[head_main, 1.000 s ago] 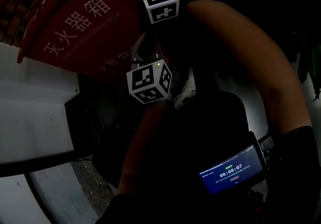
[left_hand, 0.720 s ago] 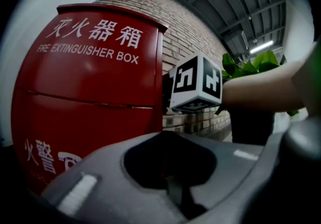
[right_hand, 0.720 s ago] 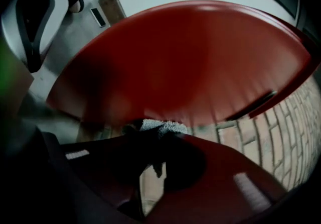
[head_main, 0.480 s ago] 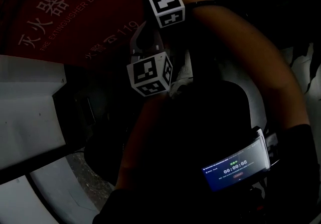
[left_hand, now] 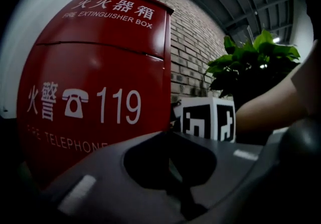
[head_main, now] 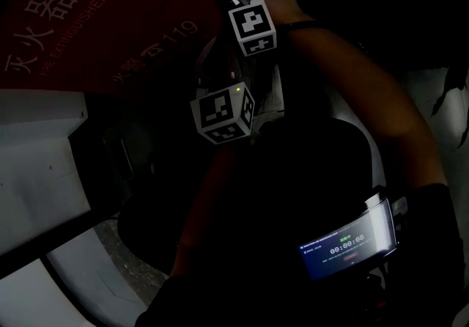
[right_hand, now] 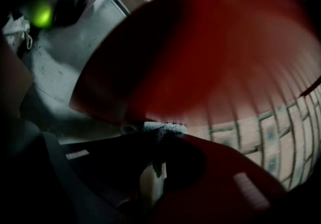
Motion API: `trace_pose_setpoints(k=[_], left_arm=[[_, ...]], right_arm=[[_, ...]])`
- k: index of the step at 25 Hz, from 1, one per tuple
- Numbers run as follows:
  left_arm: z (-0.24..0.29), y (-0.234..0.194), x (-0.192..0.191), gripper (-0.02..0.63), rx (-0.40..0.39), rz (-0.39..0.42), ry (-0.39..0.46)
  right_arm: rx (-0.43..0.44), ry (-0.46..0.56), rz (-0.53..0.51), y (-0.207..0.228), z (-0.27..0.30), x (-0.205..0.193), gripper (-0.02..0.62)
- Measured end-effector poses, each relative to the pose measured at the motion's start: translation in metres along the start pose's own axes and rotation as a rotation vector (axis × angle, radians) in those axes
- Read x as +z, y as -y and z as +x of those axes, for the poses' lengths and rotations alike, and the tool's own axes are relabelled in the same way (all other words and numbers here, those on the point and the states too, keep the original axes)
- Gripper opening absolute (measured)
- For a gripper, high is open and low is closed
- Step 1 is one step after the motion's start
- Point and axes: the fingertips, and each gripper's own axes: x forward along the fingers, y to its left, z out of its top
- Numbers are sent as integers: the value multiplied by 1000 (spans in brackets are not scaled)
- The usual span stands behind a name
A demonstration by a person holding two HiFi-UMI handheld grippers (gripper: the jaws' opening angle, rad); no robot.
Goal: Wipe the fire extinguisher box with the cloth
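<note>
The red fire extinguisher box [left_hand: 95, 77], lettered "119", stands upright and fills the left gripper view; in the dim head view it is at the upper left [head_main: 88, 32]. My right gripper [right_hand: 159, 135] is shut on a small pale cloth [right_hand: 163, 127], whose tuft sticks out at the tips close against the box's red surface [right_hand: 210, 42]. Its marker cube [head_main: 253, 25] sits by the box's right edge. My left gripper [left_hand: 169, 133] is shut with nothing in it, a little away from the box front; its cube [head_main: 223, 113] is lower down.
A brick wall [left_hand: 195, 42] runs behind the box, with a green potted plant [left_hand: 251, 62] to the right. A white ledge [head_main: 37, 164] lies below the box. A lit screen [head_main: 348, 245] sits on the person's forearm. The floor [right_hand: 55, 77] is grey.
The box has slid up and left in the head view. The right gripper's cube now sits lower along the box's right edge, level with the "119". The left gripper has hardly moved.
</note>
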Motion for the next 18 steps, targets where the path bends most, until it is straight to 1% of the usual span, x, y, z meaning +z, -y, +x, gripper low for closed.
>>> trace_pose_setpoints(k=[6, 10, 15, 18], left_arm=[[1, -6, -20, 2, -7, -15, -29], [-1, -11, -28, 2, -6, -35, -40], [-3, -12, -29, 2, -8, -21, -44], [-6, -14, -24, 2, -4, -11, -44]], right_arm=[[107, -19, -7, -69, 29, -4, 40], [172, -8, -4, -102, 37, -4, 40], [247, 9, -45, -131, 41, -4, 41], [271, 6, -64, -136, 42, -7, 41]])
